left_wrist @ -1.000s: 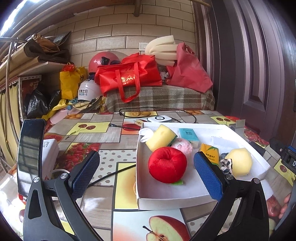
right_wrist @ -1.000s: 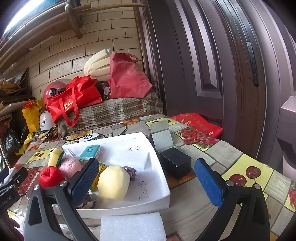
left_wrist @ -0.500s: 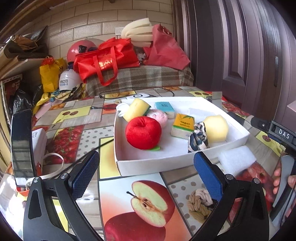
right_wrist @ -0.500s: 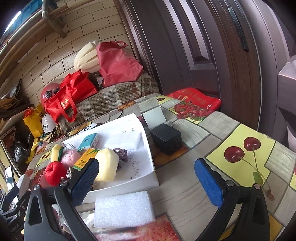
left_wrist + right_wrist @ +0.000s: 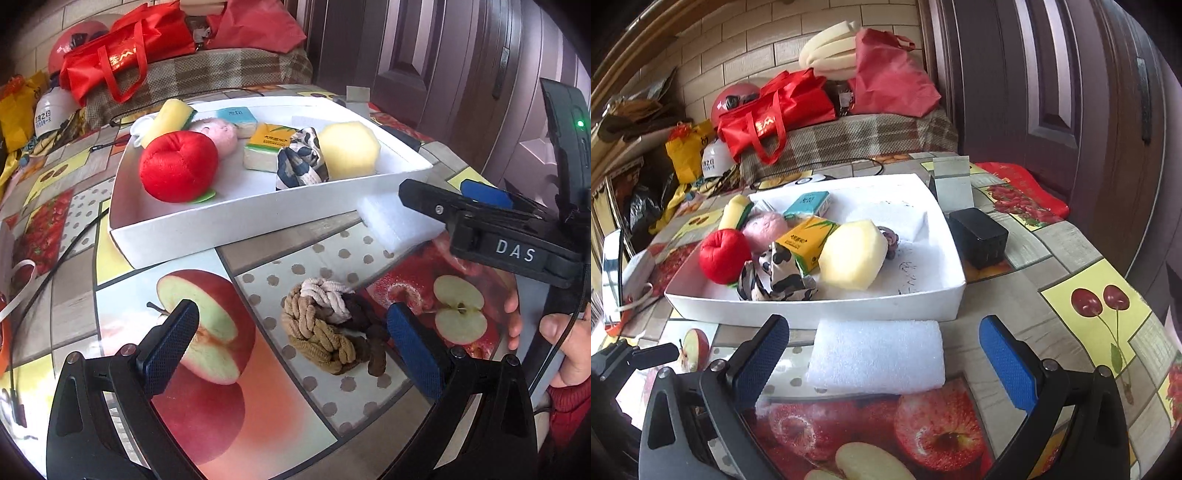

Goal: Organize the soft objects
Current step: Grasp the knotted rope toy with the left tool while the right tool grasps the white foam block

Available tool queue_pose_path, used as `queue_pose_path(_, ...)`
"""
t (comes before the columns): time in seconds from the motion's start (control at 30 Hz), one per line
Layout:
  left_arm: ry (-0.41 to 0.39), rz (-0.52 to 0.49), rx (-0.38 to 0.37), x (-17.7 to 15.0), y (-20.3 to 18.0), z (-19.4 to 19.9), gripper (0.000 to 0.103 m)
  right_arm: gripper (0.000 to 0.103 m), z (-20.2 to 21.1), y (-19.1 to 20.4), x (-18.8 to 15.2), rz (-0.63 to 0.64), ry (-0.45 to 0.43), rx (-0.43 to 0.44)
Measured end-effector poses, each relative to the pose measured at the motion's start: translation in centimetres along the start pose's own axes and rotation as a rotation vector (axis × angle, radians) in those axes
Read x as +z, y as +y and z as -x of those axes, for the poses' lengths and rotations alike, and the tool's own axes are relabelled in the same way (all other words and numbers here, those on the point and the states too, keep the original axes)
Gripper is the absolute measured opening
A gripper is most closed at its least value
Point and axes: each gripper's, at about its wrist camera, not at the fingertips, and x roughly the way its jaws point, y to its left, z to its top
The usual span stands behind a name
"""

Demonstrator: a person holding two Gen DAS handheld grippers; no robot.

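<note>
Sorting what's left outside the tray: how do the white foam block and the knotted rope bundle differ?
The white foam block is one plain white slab; the knotted rope bundle is a lumpy tangle of tan, cream and dark brown cords. The block lies close beside the white tray; the bundle sits farther out. Both rest on the tablecloth, ungrasped.

Cream brick-tile wall (image 5: 768, 40), dark wooden door (image 5: 1052, 85), plaid-covered bench (image 5: 849, 138), fruit-print tablecloth (image 5: 1100, 306), daylight.

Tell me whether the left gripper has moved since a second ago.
Yes. The left gripper has pulled back and tipped down from the white tray, and now frames the braided hair ties on the table.
</note>
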Motion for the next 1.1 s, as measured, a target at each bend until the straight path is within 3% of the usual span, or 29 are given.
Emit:
queue_pose_path(0.27,0.031,-0.092,0.079,-0.3,-1.6,-0.5,0.102,0.103,-4.0,0.2,-0.7,0.013,0.237,0.018)
queue_pose_path(0.47,0.033,-0.095,0.081,-0.4,-1.4,-0.6,0.102,0.103,-4.1,2.1,-1.1,0.109,0.259,-0.007)
queue_pose_path(0.67,-0.042,-0.161,0.106,-0.6,-2.8,0.8,0.102,0.103,-4.0,1.7,-1.1,0.104,0.261,-0.007)
queue_pose_path(0.83,0.018,-0.118,0.12,-0.4,-1.8,-0.5,0.101,0.103,-4.2,2.1,-0.8,0.116,0.263,-0.006)
queue_pose_path(0.9,0.041,-0.095,0.108,-0.3,-1.3,-1.0,0.086,0.103,-4.4,2.4,-0.7,0.122,0.264,-0.003)
queue_pose_path(0.97,0.042,-0.095,0.097,-0.3,-1.4,-1.0,0.059,0.097,-4.3,2.5,-0.7,0.126,0.256,0.008)
queue_pose_path(1.03,0.031,-0.116,0.104,-0.4,-1.8,-0.8,0.047,0.089,-4.1,2.7,-0.7,0.135,0.243,0.015)
queue_pose_path(1.07,0.025,-0.128,0.109,-0.4,-2.1,-0.8,0.039,0.089,-4.1,2.8,-0.7,0.137,0.244,0.021)
queue_pose_path(1.1,0.019,-0.136,0.115,-0.4,-2.3,-0.6,0.038,0.089,-4.1,2.8,-0.6,0.136,0.242,0.031)
